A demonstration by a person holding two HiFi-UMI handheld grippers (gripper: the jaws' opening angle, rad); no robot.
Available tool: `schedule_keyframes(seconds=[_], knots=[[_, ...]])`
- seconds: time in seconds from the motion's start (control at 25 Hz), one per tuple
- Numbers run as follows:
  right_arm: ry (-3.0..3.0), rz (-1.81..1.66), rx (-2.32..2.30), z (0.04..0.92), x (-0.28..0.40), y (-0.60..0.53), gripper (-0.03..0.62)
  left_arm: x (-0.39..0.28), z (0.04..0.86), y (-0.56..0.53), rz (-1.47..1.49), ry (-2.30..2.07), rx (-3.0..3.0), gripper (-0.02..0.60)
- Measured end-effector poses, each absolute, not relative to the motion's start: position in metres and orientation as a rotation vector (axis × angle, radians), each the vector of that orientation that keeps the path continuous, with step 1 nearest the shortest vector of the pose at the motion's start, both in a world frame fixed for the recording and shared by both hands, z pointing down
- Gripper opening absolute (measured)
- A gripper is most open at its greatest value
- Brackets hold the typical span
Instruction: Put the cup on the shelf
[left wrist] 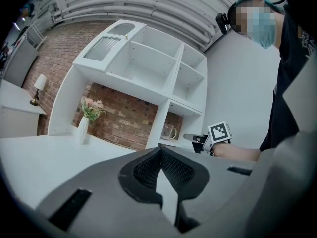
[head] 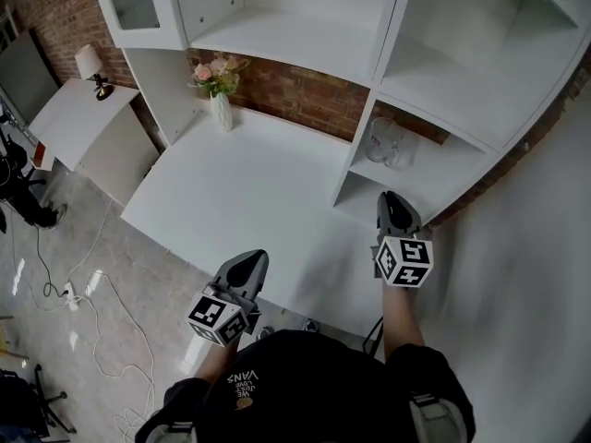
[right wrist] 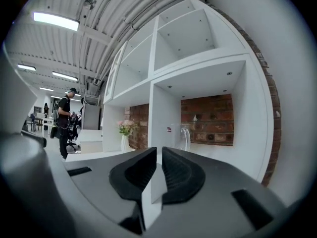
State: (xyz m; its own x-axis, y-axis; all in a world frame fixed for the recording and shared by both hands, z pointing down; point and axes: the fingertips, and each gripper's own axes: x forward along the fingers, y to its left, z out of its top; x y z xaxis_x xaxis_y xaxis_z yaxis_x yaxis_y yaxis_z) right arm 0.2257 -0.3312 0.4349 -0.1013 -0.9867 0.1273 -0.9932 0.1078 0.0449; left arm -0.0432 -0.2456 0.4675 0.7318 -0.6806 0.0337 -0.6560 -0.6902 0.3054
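Already one clear glass cup (head: 386, 143) stands alone in the lowest right compartment of the white shelf (head: 443, 185). One vase of flowers (head: 220, 100) sits on the bench (head: 249, 201). The left gripper (head: 247, 264) and right gripper (head: 395, 201) are both clenched, empty

Left gripper (head: 249, 260) is held level and low in front of the body, its jaws brought together with nothing between them; its marker cube (head: 219, 318) is seen at the rear. Right gripper (head: 392, 201) is extended further forward on an outstretched forearm (head: 399, 317) and pointed nearly level; its jaws are drawn almost together, only a narrow slit being left, and nothing is gripped.
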Motion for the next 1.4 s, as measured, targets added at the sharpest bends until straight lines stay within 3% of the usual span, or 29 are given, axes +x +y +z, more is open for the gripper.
schedule_keyframes(seconds=[0.16,0.72,1.4], knots=[[-2.273,0.062,2.004,0.436,0.210,-0.305,0.002,-0.036,0.467,-0.242,-0.110,-0.976,2.658,0.008],[-2.356,0.256,1.933,0.486,0.135,-0.232,0.002,-0.042,0.470,-0.241,-0.092,-0.863,2.698,0.008],[-2.340,0.383,1.936,0.509,0.110,-0.192,0.000,-0.041,0.475,-0.230,-0.070,-0.770,2.697,0.008]])
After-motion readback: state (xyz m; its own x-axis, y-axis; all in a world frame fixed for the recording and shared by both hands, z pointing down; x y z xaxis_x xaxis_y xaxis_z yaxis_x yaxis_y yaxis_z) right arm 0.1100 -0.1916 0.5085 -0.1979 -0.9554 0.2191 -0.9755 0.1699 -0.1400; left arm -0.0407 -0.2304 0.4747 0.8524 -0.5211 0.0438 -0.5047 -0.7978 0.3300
